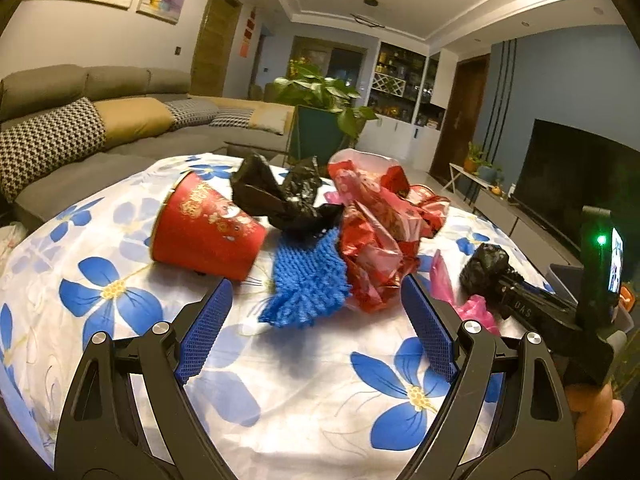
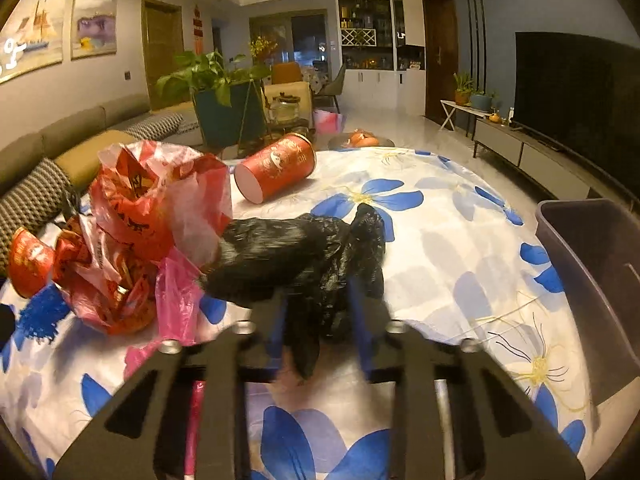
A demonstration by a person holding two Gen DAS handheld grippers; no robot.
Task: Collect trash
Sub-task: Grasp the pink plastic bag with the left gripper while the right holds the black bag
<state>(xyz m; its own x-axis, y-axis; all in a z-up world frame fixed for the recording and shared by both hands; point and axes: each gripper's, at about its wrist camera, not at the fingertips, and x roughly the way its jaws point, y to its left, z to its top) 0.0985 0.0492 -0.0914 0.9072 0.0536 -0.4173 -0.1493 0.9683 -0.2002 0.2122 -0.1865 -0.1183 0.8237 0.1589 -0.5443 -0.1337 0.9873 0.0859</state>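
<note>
Trash lies on a table with a blue-flower cloth (image 1: pixel 280 392). In the left wrist view my left gripper (image 1: pixel 316 300) is open, just short of a blue knitted rag (image 1: pixel 308 280) and a crumpled red plastic bag (image 1: pixel 380 240). A red paper cup (image 1: pixel 204 232) lies on its side at the left, with a black bag (image 1: pixel 280 196) behind it. My right gripper (image 2: pixel 320 304) is shut on a black plastic bag (image 2: pixel 296 256); it shows in the left view too (image 1: pixel 486 268). A pink bag (image 2: pixel 176 296) lies beside it.
A dark grey bin (image 2: pixel 592 280) stands at the table's right edge. A second red cup (image 2: pixel 276 168) lies on its side at the far end. A sofa (image 1: pixel 80 128) is at the left, a potted plant (image 1: pixel 320 116) behind, a TV (image 2: pixel 576 96) at the right.
</note>
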